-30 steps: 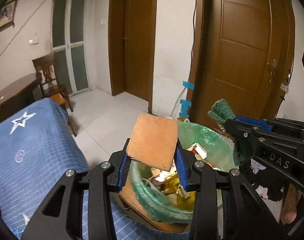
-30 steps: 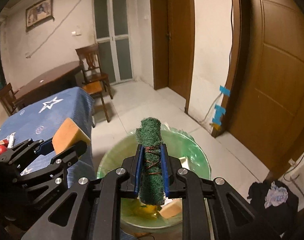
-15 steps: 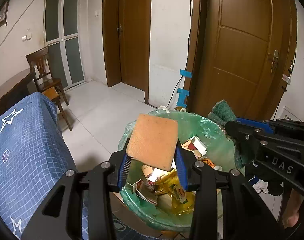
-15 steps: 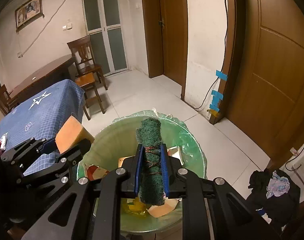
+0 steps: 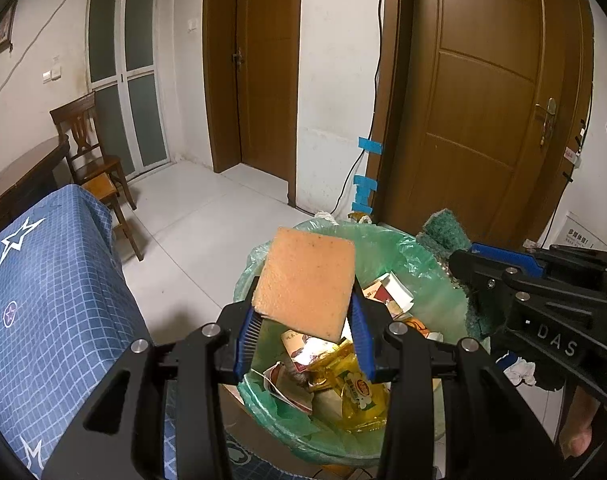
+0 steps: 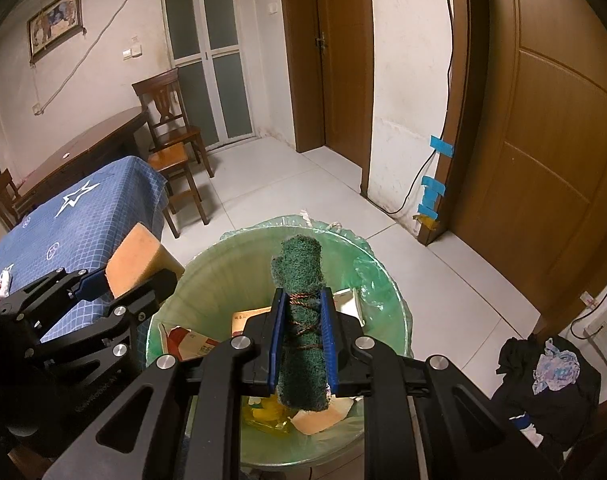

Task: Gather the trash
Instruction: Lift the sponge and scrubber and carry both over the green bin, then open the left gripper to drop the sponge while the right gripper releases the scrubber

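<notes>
Room with tiled floor, brown doors, wooden chair (image 6: 171, 120) and a blue star-print cloth (image 5: 43, 280) over a table at the left edge; none of it in play.

Below both grippers, a bin lined with a green bag (image 6: 239, 252), bag folded over the rim so dropped waste stays inside; already part full with yellow wrappers (image 5: 355, 388) and cardboard scraps (image 6: 191, 346) on the bottom.

Orange sponge (image 5: 305, 282) pinched flat between the blue pads of the left gripper (image 5: 305, 334), gripped at its lower edge so most of the slab stands clear above the fingers. Held over the bin's near-left rim, judged ready to fall inside once let go, though so close to the rim that a bounce outward is possible.

Green scouring pad, rolled and tied with brown twine (image 6: 301, 320), clamped at mid-length by the right gripper (image 6: 303, 340), fingers pressed tight against the roll, twine keeping it from unrolling. Hangs over the middle of the bin opening, tilted downward, judged the safer drop of the two.
</notes>
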A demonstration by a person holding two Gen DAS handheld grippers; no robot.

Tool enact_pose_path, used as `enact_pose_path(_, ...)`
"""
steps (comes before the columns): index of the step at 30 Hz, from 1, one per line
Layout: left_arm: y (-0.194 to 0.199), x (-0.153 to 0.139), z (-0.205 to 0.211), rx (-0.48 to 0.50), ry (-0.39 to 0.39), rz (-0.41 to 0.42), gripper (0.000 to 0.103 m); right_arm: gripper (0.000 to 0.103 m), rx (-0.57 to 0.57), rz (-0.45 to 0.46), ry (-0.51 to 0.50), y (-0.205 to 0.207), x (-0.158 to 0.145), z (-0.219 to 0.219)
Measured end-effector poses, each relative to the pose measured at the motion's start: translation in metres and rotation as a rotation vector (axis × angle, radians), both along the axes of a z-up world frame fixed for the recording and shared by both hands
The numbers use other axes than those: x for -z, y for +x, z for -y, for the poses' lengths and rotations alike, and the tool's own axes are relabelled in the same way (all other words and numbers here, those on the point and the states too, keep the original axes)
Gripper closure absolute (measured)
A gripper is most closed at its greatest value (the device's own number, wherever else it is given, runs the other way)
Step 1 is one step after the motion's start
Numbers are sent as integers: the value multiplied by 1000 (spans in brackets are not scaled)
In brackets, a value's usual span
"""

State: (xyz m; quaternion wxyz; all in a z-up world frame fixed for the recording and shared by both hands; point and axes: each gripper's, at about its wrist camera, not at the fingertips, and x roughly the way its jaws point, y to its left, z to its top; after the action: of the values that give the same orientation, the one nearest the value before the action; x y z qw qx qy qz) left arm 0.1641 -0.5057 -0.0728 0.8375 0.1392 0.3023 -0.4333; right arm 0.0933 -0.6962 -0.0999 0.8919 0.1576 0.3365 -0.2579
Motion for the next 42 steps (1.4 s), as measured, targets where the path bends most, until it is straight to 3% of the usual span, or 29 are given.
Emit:
enact_pose_path(27, 0, 1, 3, -11, 7, -10, 62, 85, 3, 5, 12, -1, 7, -3)
enact_pose_path(31, 2, 2, 2, -15, 8, -11, 49, 81, 8, 11, 16, -4, 9, -2)
enact_pose_path(33, 2, 2, 1, -17, 7, -12, 46, 75, 13, 17, 18, -6, 8, 0)
enact_pose_path(36, 4, 2, -1, -18, 5, -14, 41, 74, 16, 20, 14, -8, 8, -2)
enact_pose_path(38, 5, 3, 0, -13, 10, -14, 28, 72, 19, 23, 12, -9, 6, -3)
enact_pose_path(42, 8, 7, 0, -18, 19, -22, 18, 67, 23, 28, 10, -12, 5, -6)
